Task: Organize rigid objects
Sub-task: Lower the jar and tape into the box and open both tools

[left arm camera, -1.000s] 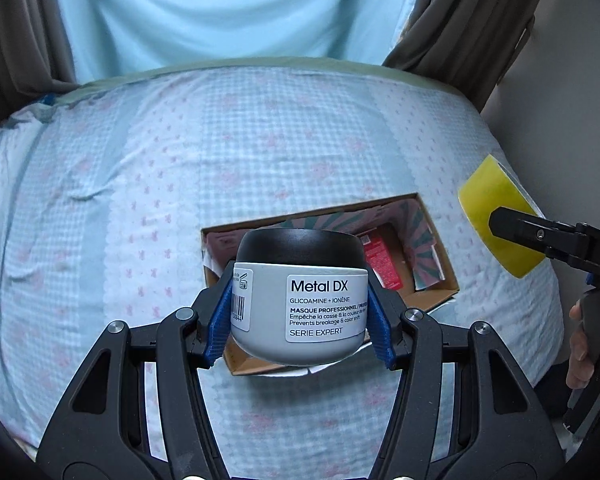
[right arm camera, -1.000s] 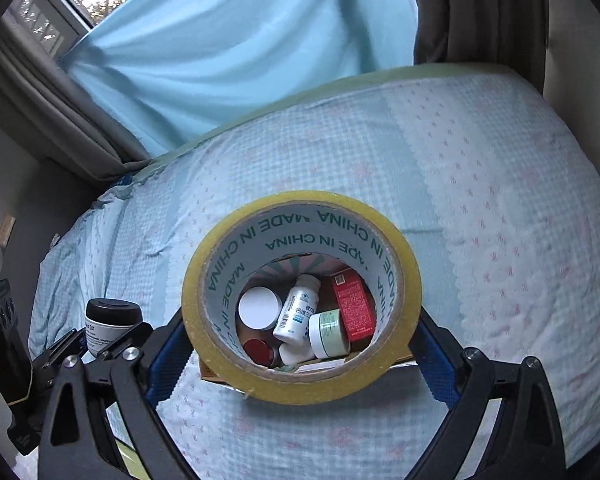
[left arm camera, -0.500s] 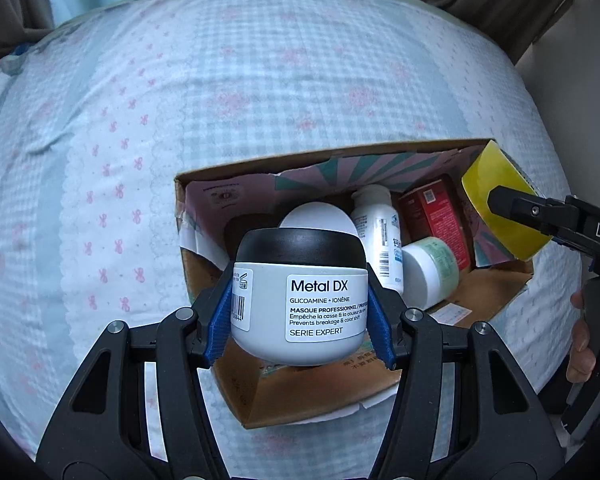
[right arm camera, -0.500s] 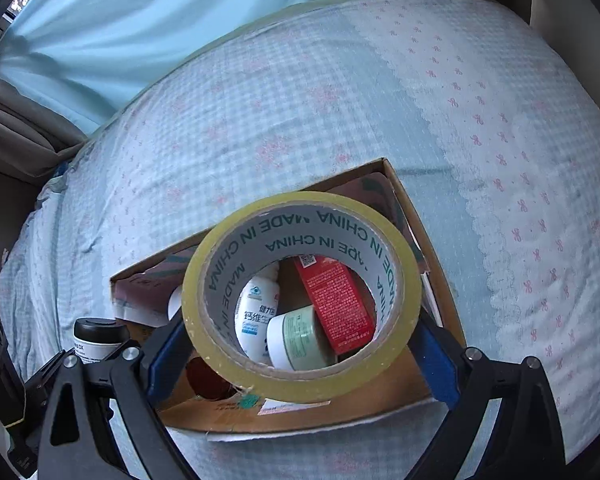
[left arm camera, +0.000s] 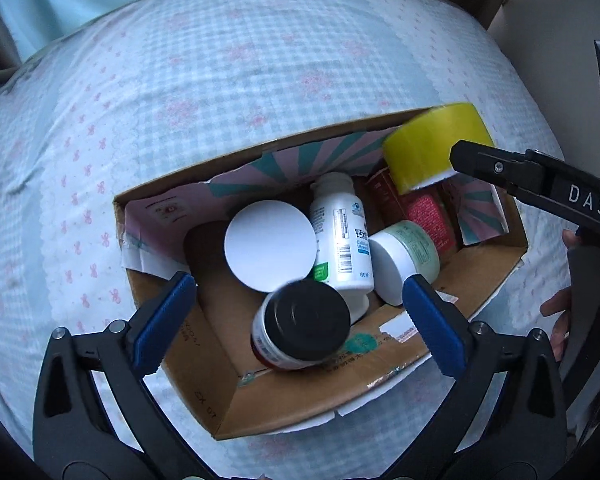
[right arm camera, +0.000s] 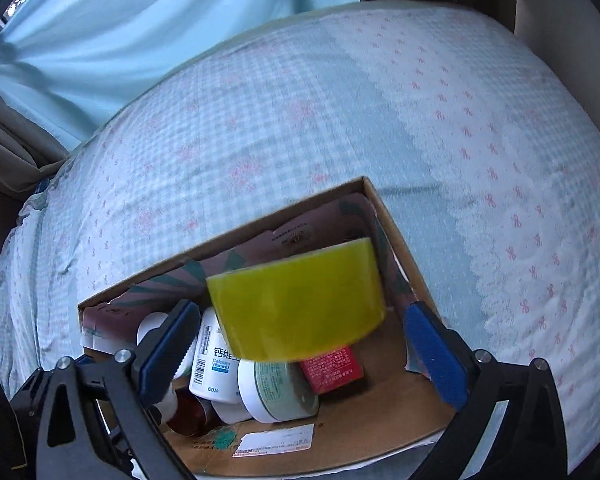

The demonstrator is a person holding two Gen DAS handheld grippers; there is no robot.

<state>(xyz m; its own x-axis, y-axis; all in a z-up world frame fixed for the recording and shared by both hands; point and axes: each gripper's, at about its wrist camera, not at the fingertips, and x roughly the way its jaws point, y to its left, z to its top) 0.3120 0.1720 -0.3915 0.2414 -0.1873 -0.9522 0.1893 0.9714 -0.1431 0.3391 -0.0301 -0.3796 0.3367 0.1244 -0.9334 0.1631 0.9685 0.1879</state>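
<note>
Inside the matt brown cardboard box (left arm camera: 300, 396), which rests on soft checked cotton bedding (left arm camera: 220, 80), lie smooth glossy plastic jars (left arm camera: 404, 260) beneath a shiny yellow tape roll (right arm camera: 296, 304).

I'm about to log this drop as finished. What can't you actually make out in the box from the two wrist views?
- Yellow tape roll: motion-blurred in both views, so whether it has landed is unclear.
- Red rectangular carton: mostly covered by the roll.
- Black-lidded jar: blurred in the left view, hidden behind the right gripper's finger in the right view.
- Cardboard box floor: far right corner hidden by the roll.
</note>
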